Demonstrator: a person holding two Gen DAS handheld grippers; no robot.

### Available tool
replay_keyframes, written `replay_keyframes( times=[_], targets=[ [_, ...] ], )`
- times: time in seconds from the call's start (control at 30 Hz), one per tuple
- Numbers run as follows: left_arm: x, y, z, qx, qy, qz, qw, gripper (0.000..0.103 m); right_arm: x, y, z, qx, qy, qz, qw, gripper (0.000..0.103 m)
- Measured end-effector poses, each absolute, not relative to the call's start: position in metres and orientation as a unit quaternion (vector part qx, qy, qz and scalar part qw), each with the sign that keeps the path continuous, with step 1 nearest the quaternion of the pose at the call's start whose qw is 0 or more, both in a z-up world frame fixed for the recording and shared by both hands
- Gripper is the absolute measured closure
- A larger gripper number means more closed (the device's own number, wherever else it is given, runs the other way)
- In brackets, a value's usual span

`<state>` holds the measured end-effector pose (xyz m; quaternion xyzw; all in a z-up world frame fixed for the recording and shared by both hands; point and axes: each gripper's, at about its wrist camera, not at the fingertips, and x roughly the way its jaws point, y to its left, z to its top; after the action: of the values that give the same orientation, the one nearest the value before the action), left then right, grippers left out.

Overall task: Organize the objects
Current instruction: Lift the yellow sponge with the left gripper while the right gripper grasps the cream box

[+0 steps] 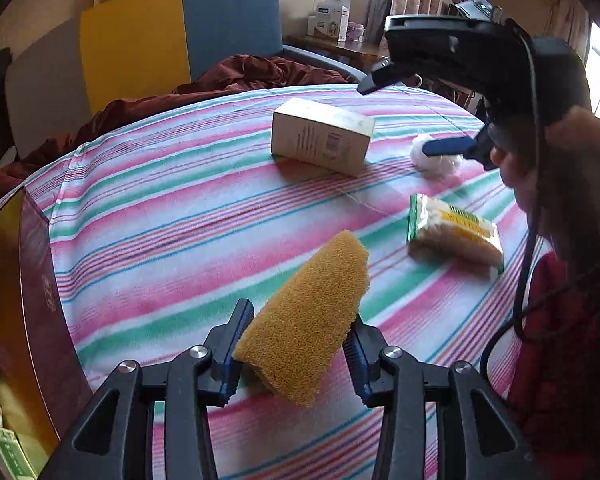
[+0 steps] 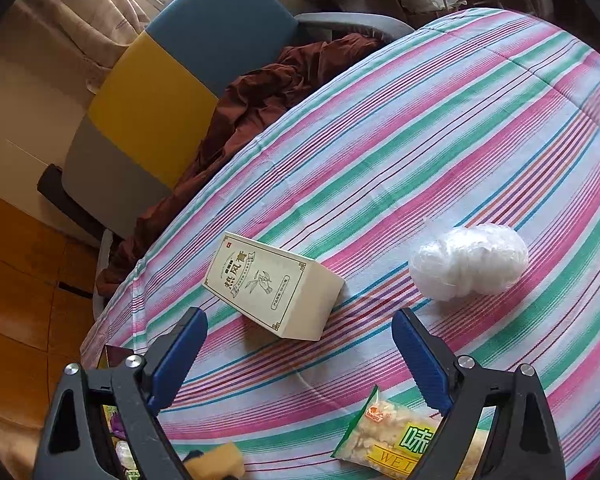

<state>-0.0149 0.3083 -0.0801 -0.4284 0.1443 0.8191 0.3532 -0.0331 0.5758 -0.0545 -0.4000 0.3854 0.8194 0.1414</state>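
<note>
My left gripper is shut on a yellow sponge, which sticks out forward between the blue pads just above the striped tablecloth. The sponge also shows at the bottom edge of the right wrist view. Farther back lies a cream carton on its side. A white plastic wad and a green-edged snack packet lie to the right. My right gripper hangs open and empty over the cloth, between the carton, the wad and the packet.
A maroon open box with items inside stands at the table's left edge. Behind the table is a yellow-and-blue chair with brown cloth draped on it. A person's hand holds the right gripper at the upper right.
</note>
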Motion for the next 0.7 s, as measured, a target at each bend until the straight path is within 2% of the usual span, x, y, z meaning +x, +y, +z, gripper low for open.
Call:
replay_keyframes(
  times=[0.13, 0.37, 0.7],
  targets=[
    [-0.007, 0.305, -0.083, -0.394, 0.157, 0.831, 0.360, 0.062, -0.038, 0.570, -0.054, -0.409, 0.357, 0.827, 0.146, 0.009],
    [-0.016, 0.300, -0.089, -0.386, 0.124, 0.835, 0.371, 0.064, -0.046, 0.560, -0.054, -0.423, 0.306, 0.839, 0.155, 0.009],
    [-0.019, 0.300, -0.098, -0.387, 0.118, 0.834, 0.376, 0.064, -0.052, 0.565, -0.060, -0.434, 0.294, 0.834, 0.173, 0.009]
  ],
)
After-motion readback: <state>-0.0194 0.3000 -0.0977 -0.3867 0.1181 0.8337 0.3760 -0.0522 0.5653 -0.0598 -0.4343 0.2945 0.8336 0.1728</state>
